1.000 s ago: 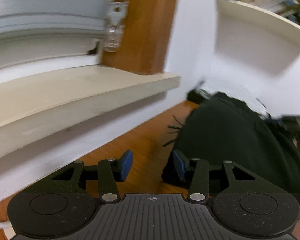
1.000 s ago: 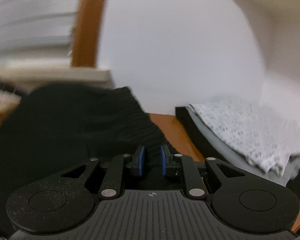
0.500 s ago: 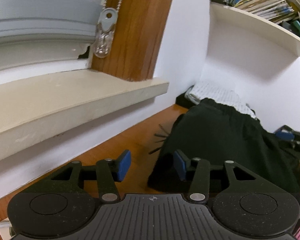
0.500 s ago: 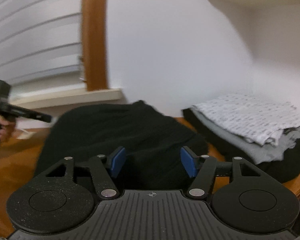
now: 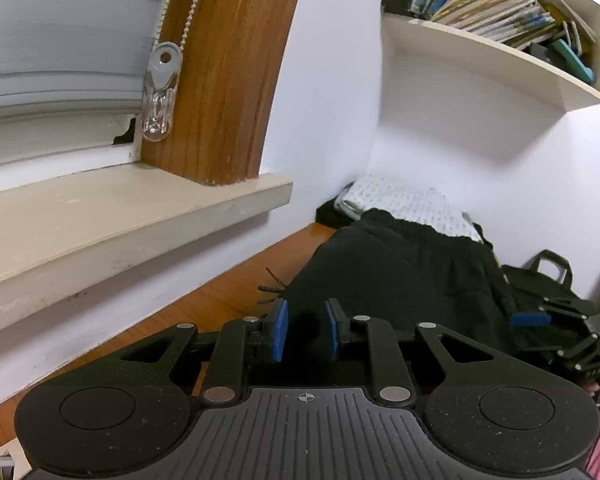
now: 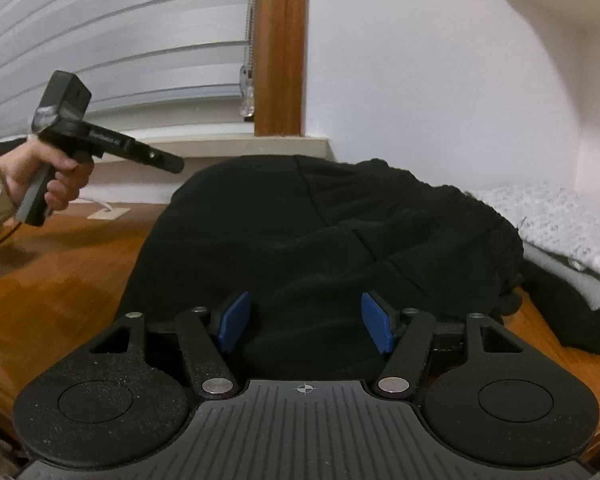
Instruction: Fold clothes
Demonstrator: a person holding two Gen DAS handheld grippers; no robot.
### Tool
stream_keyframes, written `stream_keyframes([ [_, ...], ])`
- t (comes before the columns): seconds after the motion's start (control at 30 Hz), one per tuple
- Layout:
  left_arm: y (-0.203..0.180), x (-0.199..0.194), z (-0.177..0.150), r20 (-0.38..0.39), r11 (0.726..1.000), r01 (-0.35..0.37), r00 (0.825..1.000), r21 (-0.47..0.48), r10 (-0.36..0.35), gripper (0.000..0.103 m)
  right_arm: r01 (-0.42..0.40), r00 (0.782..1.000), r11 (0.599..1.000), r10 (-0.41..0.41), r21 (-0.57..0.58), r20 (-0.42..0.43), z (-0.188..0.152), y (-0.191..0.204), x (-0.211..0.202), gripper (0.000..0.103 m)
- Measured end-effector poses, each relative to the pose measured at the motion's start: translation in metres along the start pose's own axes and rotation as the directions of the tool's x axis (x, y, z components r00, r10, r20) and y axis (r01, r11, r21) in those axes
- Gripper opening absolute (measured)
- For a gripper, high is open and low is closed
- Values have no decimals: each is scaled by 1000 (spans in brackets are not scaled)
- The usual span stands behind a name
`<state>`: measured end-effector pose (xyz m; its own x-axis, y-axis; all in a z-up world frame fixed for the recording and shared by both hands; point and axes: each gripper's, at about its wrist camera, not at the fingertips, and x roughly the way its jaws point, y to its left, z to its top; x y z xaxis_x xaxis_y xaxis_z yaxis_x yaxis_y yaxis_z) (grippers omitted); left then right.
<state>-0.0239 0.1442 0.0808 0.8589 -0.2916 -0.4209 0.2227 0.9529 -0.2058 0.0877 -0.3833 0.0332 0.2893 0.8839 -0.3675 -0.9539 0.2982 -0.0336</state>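
Left gripper [image 5: 306, 330]: lower centre, jaws narrowly parted, black cloth between them, grip unclear.
Right gripper [image 6: 306, 328]: lower centre, jaws wide, empty.
Garment [image 6: 320, 240]: mid-frame, heaped on table [image 6: 52, 280].

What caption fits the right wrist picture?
Right gripper, jaws open, hovers over black garment on wooden table.

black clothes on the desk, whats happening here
A person is folding clothes with a hand-held gripper in each hand. A black garment lies bunched on the wooden table. The right hand-held gripper is wide open just in front of it, gripping nothing. The left hand-held gripper sits at the garment's near edge, fingers part-open with dark cloth showing between them; whether it is pinching it is unclear. A stack of folded clothes sits by the wall.
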Motion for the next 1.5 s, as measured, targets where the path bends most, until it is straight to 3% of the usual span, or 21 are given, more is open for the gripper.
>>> stream_keyframes([
  [0.23,-2,-3,2,-2,1000,6,1000,-4,-6,22,57,993,990,-70,-131,-92,6,-6,-1,61],
  [0.33,-7,-5,4,0,1000,13,1000,5,-13,22,104,986,988,-117,-110,-118,1,-26,-2,61],
  [0.47,-11,-3,5,-4,1000,24,1000,8,-24,22,146,982,988,-151,-58,-116,-4,-39,-3,61],
  [0.6,-12,0,3,-18,999,40,999,0,-40,22,172,978,982,-180,-79,-104,1,-32,-3,61],
  [0.67,-12,2,1,-18,999,35,999,0,-35,14,193,978,979,-198,-67,-73,5,-24,-9,61],
  [0.83,-25,6,0,-29,999,35,999,29,-34,11,125,992,991,-123,-40,41,6,-5,-16,59],
  [0.93,-43,8,6,-18,997,51,999,66,-50,11,108,991,994,-106,-13,83,9,-9,-5,46],
  [1.0,-57,18,15,-22,994,56,998,93,-54,11,107,990,994,-107,5,87,10,-16,5,35],
  [1.1,-72,52,34,-74,986,37,997,162,-25,11,113,993,994,-113,-7,25,1,-30,24,28],
  [1.23,-74,97,57,-142,978,14,990,208,16,11,50,997,999,-50,7,51,-14,-45,25,28],
  [1.43,-58,138,67,-210,970,6,977,243,47,11,36,998,996,-40,87,45,-8,-49,21,30],
  [1.47,-58,134,69,-201,966,9,979,259,44,12,27,998,992,-33,121,46,-6,-53,15,33],
  [1.5,-56,129,72,-183,965,7,982,263,43,19,19,999,988,-26,154,46,-4,-57,9,47],
])
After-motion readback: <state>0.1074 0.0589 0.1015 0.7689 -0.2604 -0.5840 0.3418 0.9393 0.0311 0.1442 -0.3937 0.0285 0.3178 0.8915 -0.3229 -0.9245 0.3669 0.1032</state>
